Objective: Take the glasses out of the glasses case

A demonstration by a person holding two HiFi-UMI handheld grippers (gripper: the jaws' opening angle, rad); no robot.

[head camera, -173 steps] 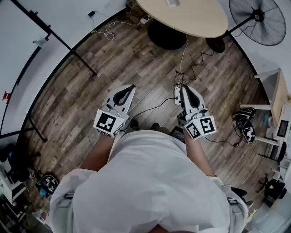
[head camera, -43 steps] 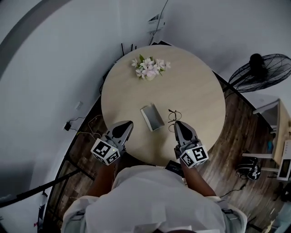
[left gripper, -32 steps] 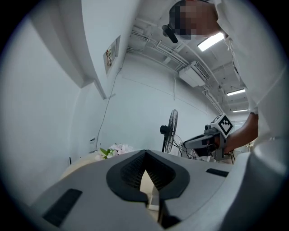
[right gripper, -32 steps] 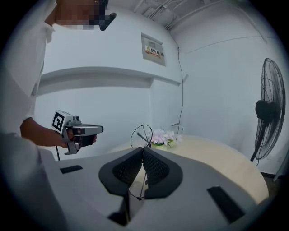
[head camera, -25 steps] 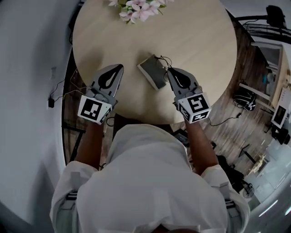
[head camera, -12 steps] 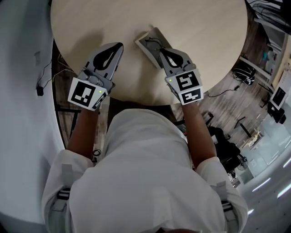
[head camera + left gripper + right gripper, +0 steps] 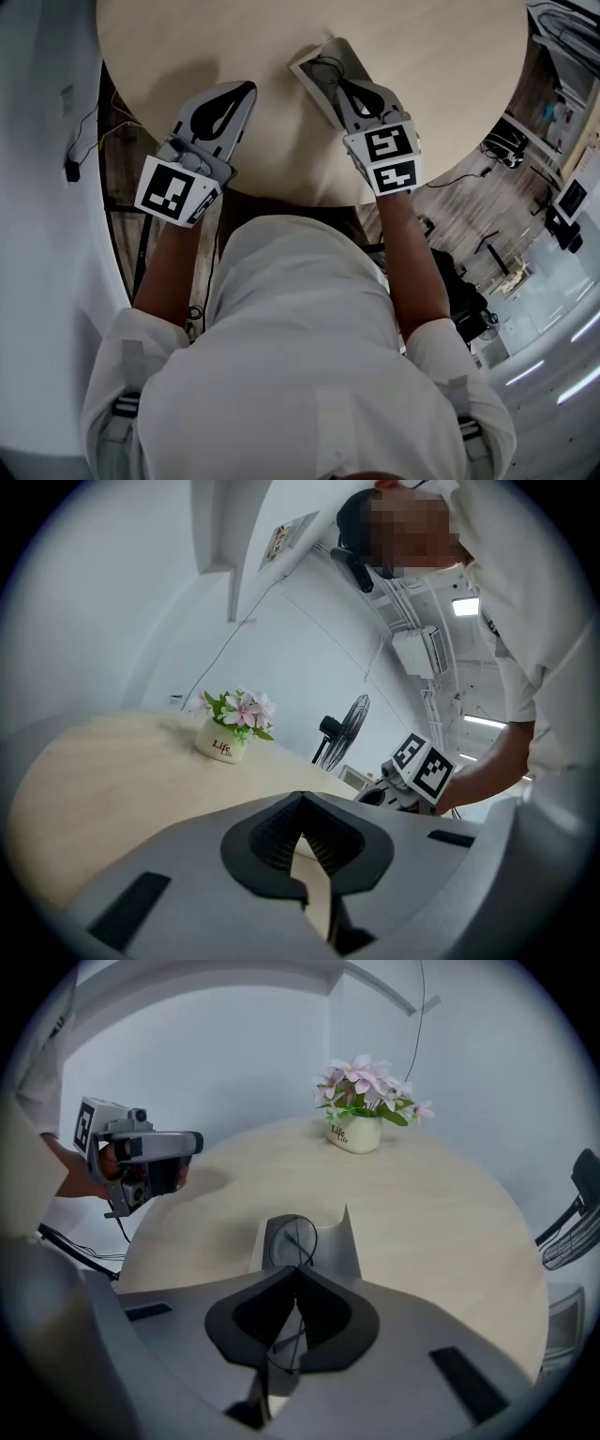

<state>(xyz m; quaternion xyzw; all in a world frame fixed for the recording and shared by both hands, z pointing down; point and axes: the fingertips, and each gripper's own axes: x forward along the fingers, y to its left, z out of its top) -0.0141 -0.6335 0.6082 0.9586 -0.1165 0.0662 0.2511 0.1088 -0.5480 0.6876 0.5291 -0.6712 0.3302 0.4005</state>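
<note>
Right gripper point(image 7: 298, 1271) is clamping the glasses point(image 7: 289, 1241) inside the glasses case point(image 7: 343, 1247) lying lengthwise dead ahead; left gripper point(image 7: 242, 92) is hovering closed, farther off.

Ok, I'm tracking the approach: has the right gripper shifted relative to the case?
Yes: the right gripper, earlier off the glasses case's right side, now reaches over it.

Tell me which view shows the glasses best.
The right gripper view: the glasses show a lens ring and an arm over the case, wire running between the right gripper's jaws. The head view shows only thin wire. Left gripper view: none.
</note>
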